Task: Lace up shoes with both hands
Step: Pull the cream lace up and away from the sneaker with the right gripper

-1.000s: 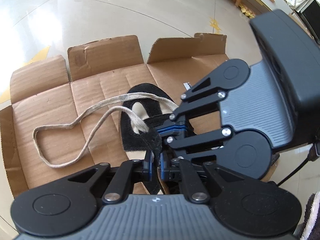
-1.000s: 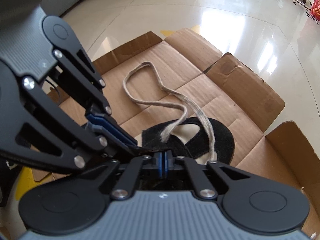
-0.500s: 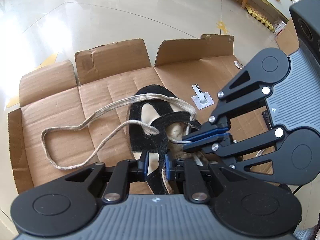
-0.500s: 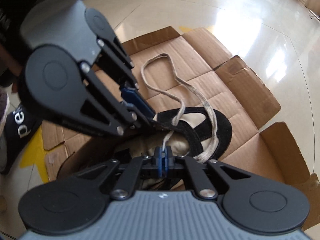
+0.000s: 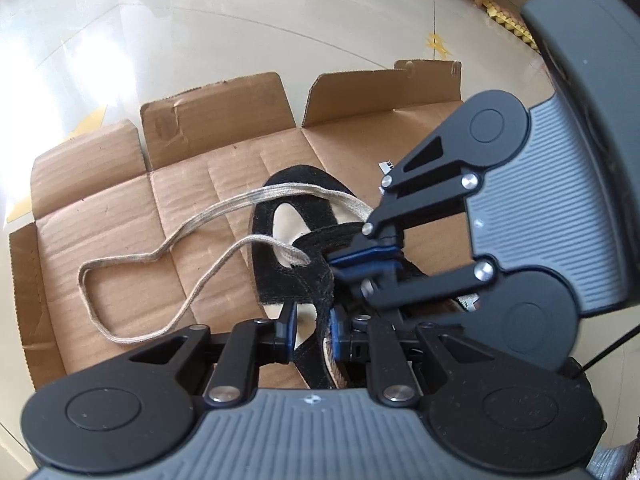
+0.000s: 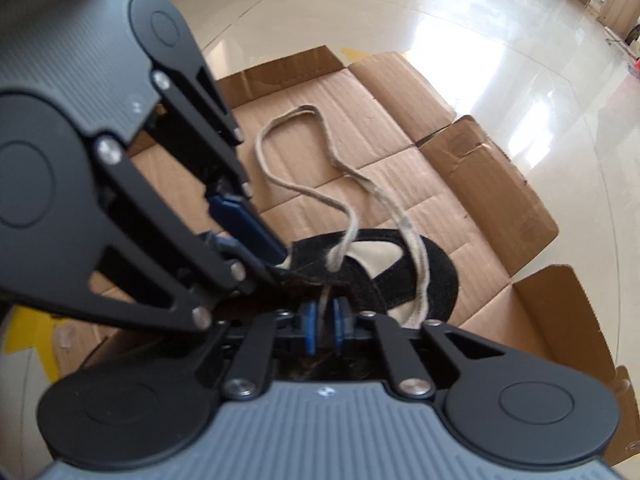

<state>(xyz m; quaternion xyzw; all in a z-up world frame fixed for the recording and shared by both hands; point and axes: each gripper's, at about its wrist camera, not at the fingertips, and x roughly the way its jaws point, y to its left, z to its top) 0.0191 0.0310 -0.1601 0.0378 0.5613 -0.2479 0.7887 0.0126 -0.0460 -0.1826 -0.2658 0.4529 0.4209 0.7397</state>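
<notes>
A black suede shoe (image 5: 264,280) with a cream lining lies on flattened cardboard (image 5: 100,208). Its beige lace (image 5: 120,264) runs out in a long loop to the left. My left gripper (image 5: 313,332) is shut on the shoe's black strap near the rope-trimmed edge. My right gripper (image 5: 362,261) reaches in from the right just above that strap. In the right wrist view the right gripper (image 6: 325,326) has its jaws closing, with the thin lace (image 6: 344,172) end between them. There the left gripper (image 6: 276,256) nips the edge of the shoe (image 6: 440,280).
The cardboard (image 6: 360,120) has raised flaps at its far and side edges and rests on a glossy tiled floor (image 5: 200,20). A small white label (image 5: 386,166) sits on it beyond the shoe. Yellow floor tape (image 6: 24,340) shows at the left.
The right gripper has swung back in over the shoe, close beside the left one, with the lace end still between its pads. The left gripper has kept its hold on the strap.
</notes>
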